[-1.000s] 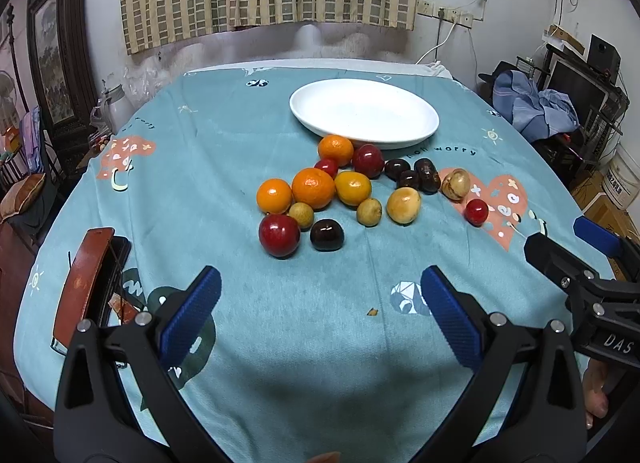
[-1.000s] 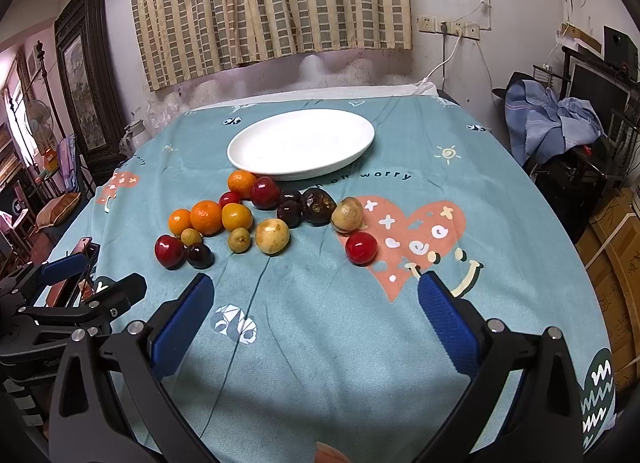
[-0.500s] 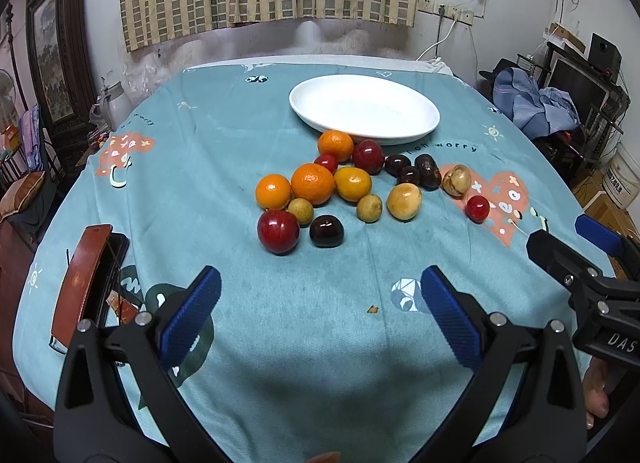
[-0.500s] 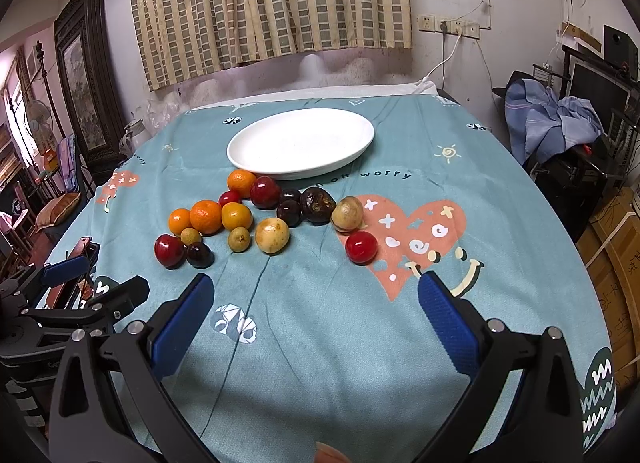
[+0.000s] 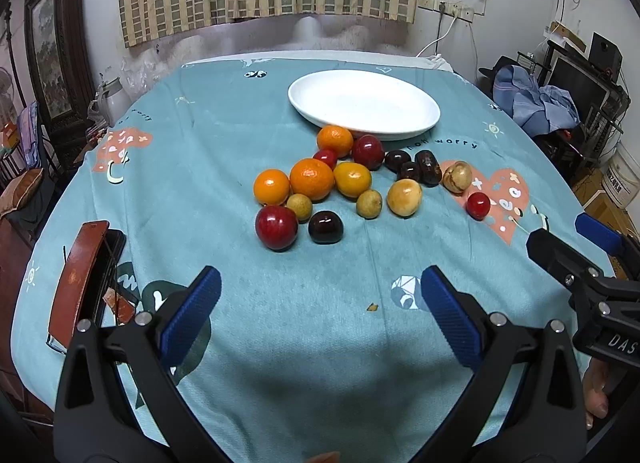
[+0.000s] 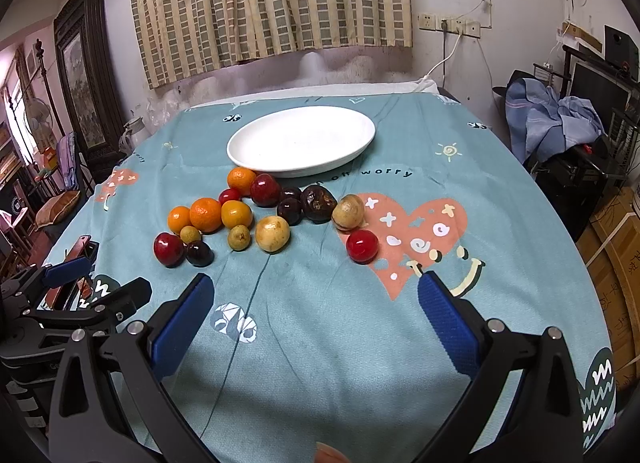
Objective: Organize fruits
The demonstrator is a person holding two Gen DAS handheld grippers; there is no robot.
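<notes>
A brown leather case [image 5: 76, 275] lies on the teal tablecloth [image 5: 224, 167] outside the left gripper's [image 5: 316, 303] left finger; a small crumb [image 5: 373, 306] sits between its jaws. The fruits [image 5: 352, 183] cluster ahead of both grippers, well beyond the fingertips — nothing blocks the way. The white plate [image 5: 364, 107] stands just behind them, bare. One red fruit [image 6: 362, 246] lies apart, ahead of the right gripper [image 6: 316, 299]. Both grippers hover low over the cloth, jaws spread wide and holding nothing.
</notes>
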